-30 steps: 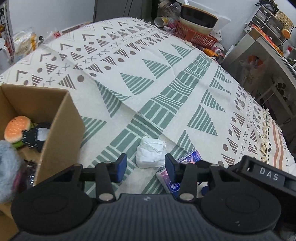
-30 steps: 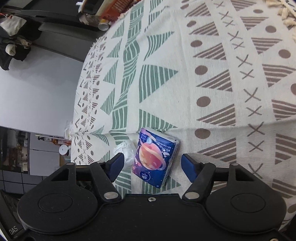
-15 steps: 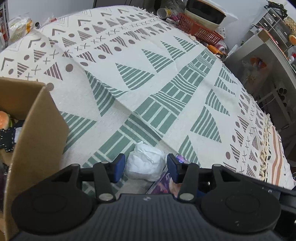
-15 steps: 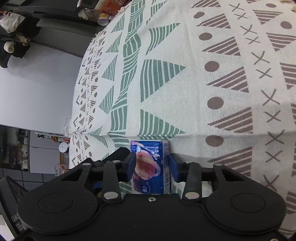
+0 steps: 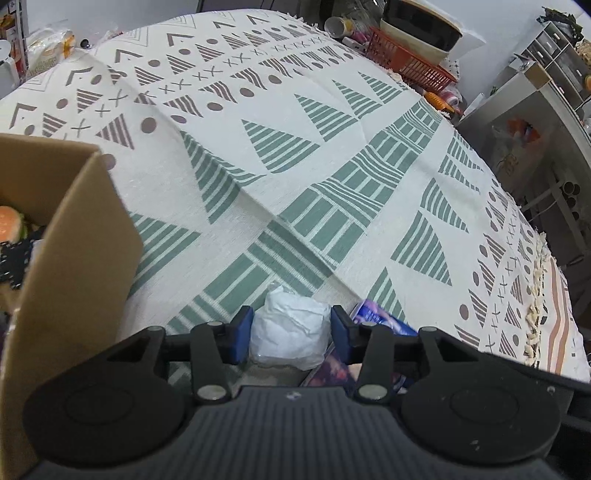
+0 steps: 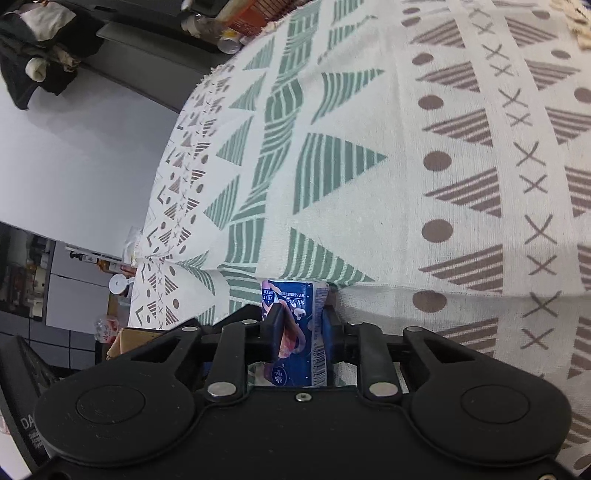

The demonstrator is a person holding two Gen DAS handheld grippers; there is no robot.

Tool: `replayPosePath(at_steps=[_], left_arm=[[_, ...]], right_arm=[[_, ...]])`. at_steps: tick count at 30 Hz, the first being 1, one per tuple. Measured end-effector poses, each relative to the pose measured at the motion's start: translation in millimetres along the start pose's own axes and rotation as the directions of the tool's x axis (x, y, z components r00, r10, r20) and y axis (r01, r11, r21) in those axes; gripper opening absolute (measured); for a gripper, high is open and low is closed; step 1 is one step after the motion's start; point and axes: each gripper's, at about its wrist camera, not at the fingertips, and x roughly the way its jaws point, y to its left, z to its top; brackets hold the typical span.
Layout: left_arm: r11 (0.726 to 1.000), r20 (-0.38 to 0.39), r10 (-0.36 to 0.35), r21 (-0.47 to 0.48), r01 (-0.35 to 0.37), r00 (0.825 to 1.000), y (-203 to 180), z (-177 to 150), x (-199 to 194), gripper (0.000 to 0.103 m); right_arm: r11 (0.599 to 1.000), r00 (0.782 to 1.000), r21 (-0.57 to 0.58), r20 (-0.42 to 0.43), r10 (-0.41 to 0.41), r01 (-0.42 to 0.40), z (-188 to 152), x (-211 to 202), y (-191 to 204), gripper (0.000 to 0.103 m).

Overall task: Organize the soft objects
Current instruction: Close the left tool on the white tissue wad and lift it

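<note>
Seen from the left wrist camera: left gripper with blue-padded fingers set either side of a crumpled white plastic-wrapped soft bundle, jaws partly open and bracketing the bundle at its flanks; whether the pads actually press it cannot be told. Lying on a cream cloth printed with green striped triangles and brown dots and crosses, near its closest edge. At the left edge of the same cloth, a brown cardboard box holding a plush hamburger toy and a black dotted soft item, shown in this view only. Beyond the cloth's far edge, an orange plastic basket and a cream-and-black bowl-shaped vessel; grey shelving off the right side. Just right of the bundle, a corner of the dark blue tissue packet with a pink planet picture. From the right wrist camera: right gripper closed tight around that same packet, squeezed narrow between the fingers, a barcode along its right side and small white print across the top, too small to read. Partial lettering "DA" on a black housing at the lower left corner; dark clothing hanging at the top left.
</note>
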Motion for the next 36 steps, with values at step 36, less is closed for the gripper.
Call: replayPosePath(at_steps=[36], left_arm=[[0.997, 0.232, 0.078, -0.025, -0.074, 0.97, 42, -20, -159, 0.044]], right_arm=[[0.943, 0.978, -0.321, 0.147, 0.147, -0.093, -47, -72, 94, 0.021]])
